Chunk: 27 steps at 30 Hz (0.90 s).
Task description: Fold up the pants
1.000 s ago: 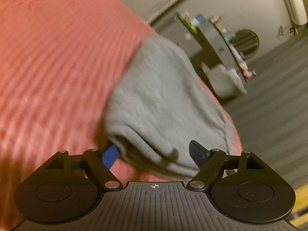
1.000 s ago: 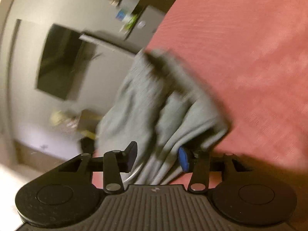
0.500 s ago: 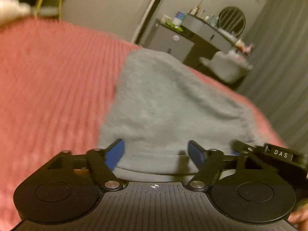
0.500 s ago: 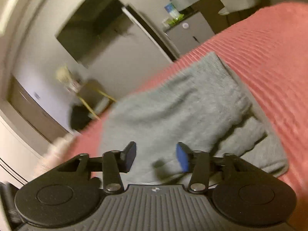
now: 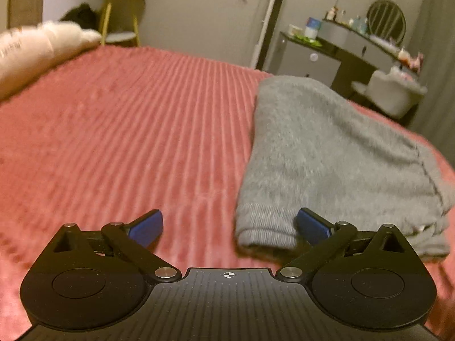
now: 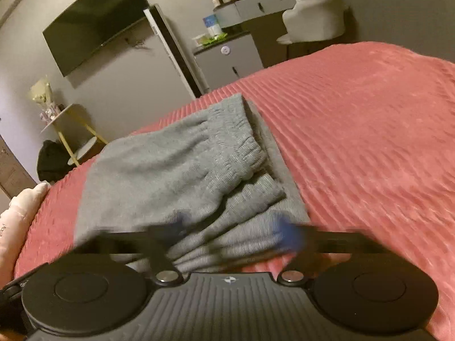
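The grey pants [image 5: 327, 153] lie folded into a thick bundle on the red ribbed bedspread [image 5: 128, 130]. In the left wrist view my left gripper [image 5: 229, 227] is open and empty, with the bundle's near ribbed cuff end just ahead of its right finger. In the right wrist view the pants [image 6: 182, 167] show their gathered waistband and stacked folds. My right gripper [image 6: 233, 230] is open, its fingers blurred by motion, just in front of the bundle's near edge.
A white pillow [image 5: 37, 51] lies at the bed's far left. Beyond the bed stand a yellow-legged side table [image 5: 119, 14], a grey cabinet and vanity with small items [image 5: 327, 54], a pale chair [image 5: 392, 93] and a wall TV [image 6: 93, 20].
Both grippers let go of the pants and drew back and level; the bundle now lies flat on the bed. The right gripper's fingers have spread wider.
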### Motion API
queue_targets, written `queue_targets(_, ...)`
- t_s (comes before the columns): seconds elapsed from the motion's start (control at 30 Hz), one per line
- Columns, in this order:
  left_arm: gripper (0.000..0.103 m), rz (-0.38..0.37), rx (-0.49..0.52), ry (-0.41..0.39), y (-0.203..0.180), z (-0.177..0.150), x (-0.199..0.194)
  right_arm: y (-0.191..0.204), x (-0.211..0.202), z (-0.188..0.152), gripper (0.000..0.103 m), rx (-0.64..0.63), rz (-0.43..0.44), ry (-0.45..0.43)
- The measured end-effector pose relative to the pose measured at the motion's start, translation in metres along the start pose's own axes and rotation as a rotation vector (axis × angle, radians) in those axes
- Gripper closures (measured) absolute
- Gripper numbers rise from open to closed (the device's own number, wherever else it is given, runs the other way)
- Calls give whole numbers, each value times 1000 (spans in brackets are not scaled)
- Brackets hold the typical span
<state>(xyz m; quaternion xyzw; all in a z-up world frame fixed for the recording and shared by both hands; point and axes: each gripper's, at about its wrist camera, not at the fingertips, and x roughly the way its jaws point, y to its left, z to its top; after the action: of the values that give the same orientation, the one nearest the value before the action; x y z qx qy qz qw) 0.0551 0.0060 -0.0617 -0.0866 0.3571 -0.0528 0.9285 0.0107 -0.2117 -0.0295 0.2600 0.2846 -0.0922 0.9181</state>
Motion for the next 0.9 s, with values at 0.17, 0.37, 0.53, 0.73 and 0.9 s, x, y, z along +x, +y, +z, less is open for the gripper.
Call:
queue_targets(0.17, 0, 48, 109, 64, -18, -12, -32, 38, -23, -19, 4, -155, -28, 122)
queue_targets(0.37, 0, -7, 78, 84, -23, -25, -74, 75, -44, -37, 4, -336, -141, 168)
queue_targets(0.53, 0, 47, 208, 3, -41, -32, -93, 88, -56, -30, 4, -391, -185, 163)
queue_targets(0.73, 0, 38, 341, -2, -60, -35, -90, 94, -60, -24, 4, -363, -112, 21)
queue_targets(0.9, 0, 48, 356, -18, -61, -36, -80, 100, -38, -33, 4, -413, -171, 48)
